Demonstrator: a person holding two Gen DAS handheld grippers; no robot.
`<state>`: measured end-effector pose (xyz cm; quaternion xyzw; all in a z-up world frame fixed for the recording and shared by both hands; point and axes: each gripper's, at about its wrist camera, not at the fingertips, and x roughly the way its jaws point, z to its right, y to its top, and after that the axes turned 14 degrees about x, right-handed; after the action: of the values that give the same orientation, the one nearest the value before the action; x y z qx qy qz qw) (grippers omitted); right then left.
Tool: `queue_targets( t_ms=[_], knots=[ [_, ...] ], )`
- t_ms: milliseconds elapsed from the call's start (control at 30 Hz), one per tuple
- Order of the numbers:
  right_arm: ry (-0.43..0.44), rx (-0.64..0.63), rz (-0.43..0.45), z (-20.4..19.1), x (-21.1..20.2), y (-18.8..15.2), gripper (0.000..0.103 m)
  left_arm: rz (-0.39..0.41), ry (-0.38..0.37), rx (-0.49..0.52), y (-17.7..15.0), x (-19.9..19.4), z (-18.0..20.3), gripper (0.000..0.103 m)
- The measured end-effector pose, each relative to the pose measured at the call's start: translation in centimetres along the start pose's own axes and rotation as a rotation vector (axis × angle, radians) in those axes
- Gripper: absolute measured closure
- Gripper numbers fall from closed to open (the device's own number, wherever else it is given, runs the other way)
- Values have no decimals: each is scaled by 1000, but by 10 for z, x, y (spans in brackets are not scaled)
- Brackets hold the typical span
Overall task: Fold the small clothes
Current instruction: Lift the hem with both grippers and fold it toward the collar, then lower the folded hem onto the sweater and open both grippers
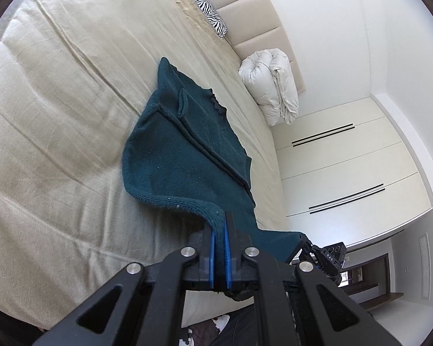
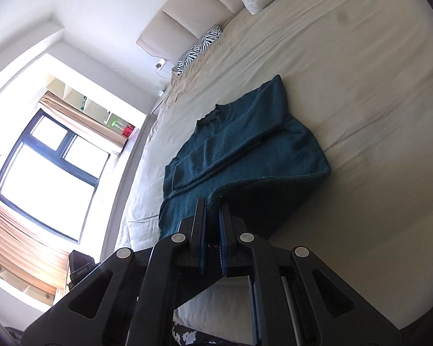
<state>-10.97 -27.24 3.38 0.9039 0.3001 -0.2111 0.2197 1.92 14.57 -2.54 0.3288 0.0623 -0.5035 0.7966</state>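
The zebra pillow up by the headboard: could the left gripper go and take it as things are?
Probably not: the left gripper is shut on the hem of the teal sweater, and the zebra pillow lies across the bed.

Left gripper [image 1: 220,227] and right gripper [image 2: 212,210]: jaws clamped (both angled downward).

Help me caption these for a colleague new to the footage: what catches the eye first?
A dark teal knit sweater lies mid-bed on the beige bedspread, sleeves folded in. Its near hem is lifted, pinched by the left gripper and right gripper, jaws shut. A zebra-print pillow and rolled white duvet sit at the headboard.
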Motion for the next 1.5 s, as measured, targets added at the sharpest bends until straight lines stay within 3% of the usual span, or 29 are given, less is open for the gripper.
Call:
queue_targets(
  t_ms=[233, 600, 967, 1267, 1333, 1400, 1467, 1500],
  knots=[
    [4, 13, 56, -15, 30, 50, 97, 50, -16, -32, 48, 17, -5, 96],
    [-74, 39, 121, -11, 104, 141, 97, 112, -29, -101, 136, 64, -33, 96],
    [-189, 39, 129, -1, 199, 216, 97, 87, 44, -135, 206, 130, -71, 96],
    [-265, 54, 109, 16, 270, 243, 95, 55, 131, -145, 232, 175, -108, 95],
    [-318, 38, 96, 20, 287, 246, 94, 55, 159, -147, 233, 180, -117, 86],
    [-374, 28, 73, 25, 303, 248, 88, 53, 174, -149, 233, 183, -125, 51],
    [-381, 27, 78, 29, 309, 248, 74, 75, 188, -159, 230, 178, -129, 39],
    [-364, 24, 88, 29, 308, 247, 69, 83, 179, -159, 230, 175, -131, 39]
  ],
)
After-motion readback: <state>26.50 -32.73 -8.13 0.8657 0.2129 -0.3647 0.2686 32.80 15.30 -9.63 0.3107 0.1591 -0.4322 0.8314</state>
